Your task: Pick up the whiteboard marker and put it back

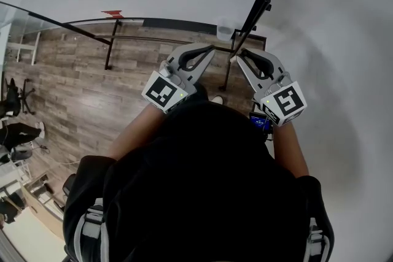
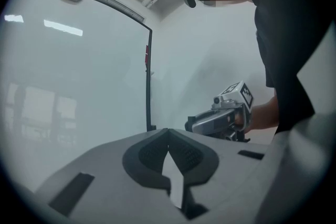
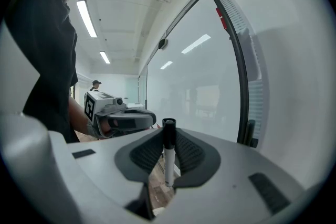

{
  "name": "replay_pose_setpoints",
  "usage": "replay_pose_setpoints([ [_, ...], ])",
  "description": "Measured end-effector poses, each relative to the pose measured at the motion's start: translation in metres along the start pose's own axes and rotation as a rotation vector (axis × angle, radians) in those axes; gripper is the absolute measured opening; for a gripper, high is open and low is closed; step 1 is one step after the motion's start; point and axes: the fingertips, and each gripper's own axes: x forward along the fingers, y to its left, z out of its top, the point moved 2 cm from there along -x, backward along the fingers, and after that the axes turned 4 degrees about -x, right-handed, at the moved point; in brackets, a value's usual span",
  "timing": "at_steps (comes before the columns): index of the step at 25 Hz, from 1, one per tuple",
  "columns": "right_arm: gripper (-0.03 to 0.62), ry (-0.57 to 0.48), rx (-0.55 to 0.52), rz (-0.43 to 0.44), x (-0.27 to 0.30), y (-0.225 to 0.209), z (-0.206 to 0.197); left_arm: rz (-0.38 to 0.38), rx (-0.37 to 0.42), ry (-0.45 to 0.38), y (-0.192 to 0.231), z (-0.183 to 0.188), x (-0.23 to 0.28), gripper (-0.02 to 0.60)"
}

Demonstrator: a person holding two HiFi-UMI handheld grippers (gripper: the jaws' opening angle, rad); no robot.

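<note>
The whiteboard marker (image 3: 168, 162), white with a black cap, stands upright between the dark pads (image 3: 189, 155) of my right gripper (image 3: 168, 134), which is shut on it. In the head view the right gripper (image 1: 241, 53) is held out in front of the person, beside a black frame post, and the marker itself is too small to make out there. My left gripper (image 1: 212, 49) is level beside it, a little apart. In the left gripper view the left gripper (image 2: 168, 134) has its jaws meeting at the tips with nothing between them. The right gripper (image 2: 223, 115) shows to its right.
A frosted glass wall with a black frame (image 3: 240, 76) stands straight ahead; its post (image 1: 261, 3) crosses the head view. A white wall (image 1: 344, 70) is on the right, wood floor (image 1: 80, 89) on the left with an office chair (image 1: 15, 98). A person (image 3: 95, 84) stands far off.
</note>
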Motion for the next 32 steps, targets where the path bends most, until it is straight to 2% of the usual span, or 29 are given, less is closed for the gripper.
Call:
replay_pose_setpoints([
  [18, 0.063, 0.009, 0.045, -0.053, 0.031, -0.025, 0.01, -0.024, -0.024, -0.006, 0.037, 0.009, 0.007, 0.003],
  [22, 0.063, 0.011, 0.042, -0.069, 0.033, -0.033, 0.011, -0.024, -0.012, -0.04, 0.042, 0.012, 0.011, 0.003],
  [32, 0.063, 0.004, 0.002, -0.113, 0.053, -0.062, 0.03, -0.027, -0.017, -0.026, 0.062, 0.014, 0.026, 0.003],
])
